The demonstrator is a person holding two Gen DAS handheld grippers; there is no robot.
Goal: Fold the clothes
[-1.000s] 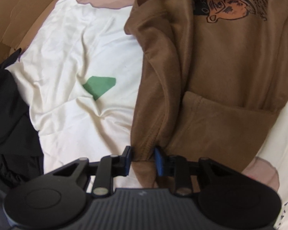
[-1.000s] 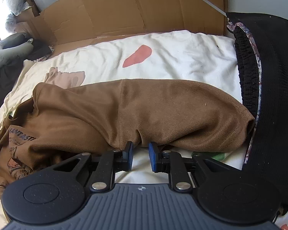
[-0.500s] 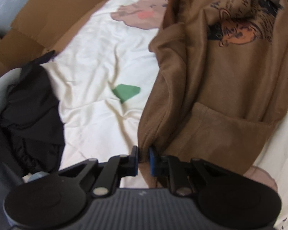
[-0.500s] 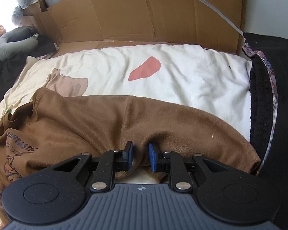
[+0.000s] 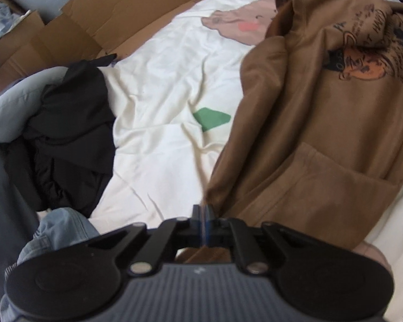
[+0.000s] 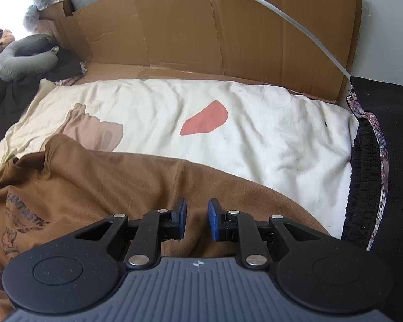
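While the brown fleece hoodie with an orange-and-black animal print (image 5: 335, 123) lies spread over the cream bedsheet printed with coloured patches (image 5: 161, 102), its hem corner is pinched in the left gripper (image 5: 203, 214), whose blue-padded jaws have just been closing and now meet on a thin edge of the fabric; in the right wrist view the same hoodie (image 6: 115, 187) stretches across the near part of the sheet (image 6: 268, 134), lettering showing at the left; the right gripper (image 6: 196, 220) sits low over that brown cloth with its jaws standing narrowly apart, fabric bunched in the gap, though whether the pads actually press it cannot be told; beside the hoodie on the sheet are a green patch (image 5: 212, 118) and a red patch (image 6: 205, 119); a crumpled black garment (image 5: 69, 134) lies at the left of the sheet; a black knitted garment with a patterned edge (image 6: 376, 174) lies at the right; flattened brown cardboard (image 6: 215, 26) stands behind the bed, a white cable (image 6: 295, 24) crossing it.
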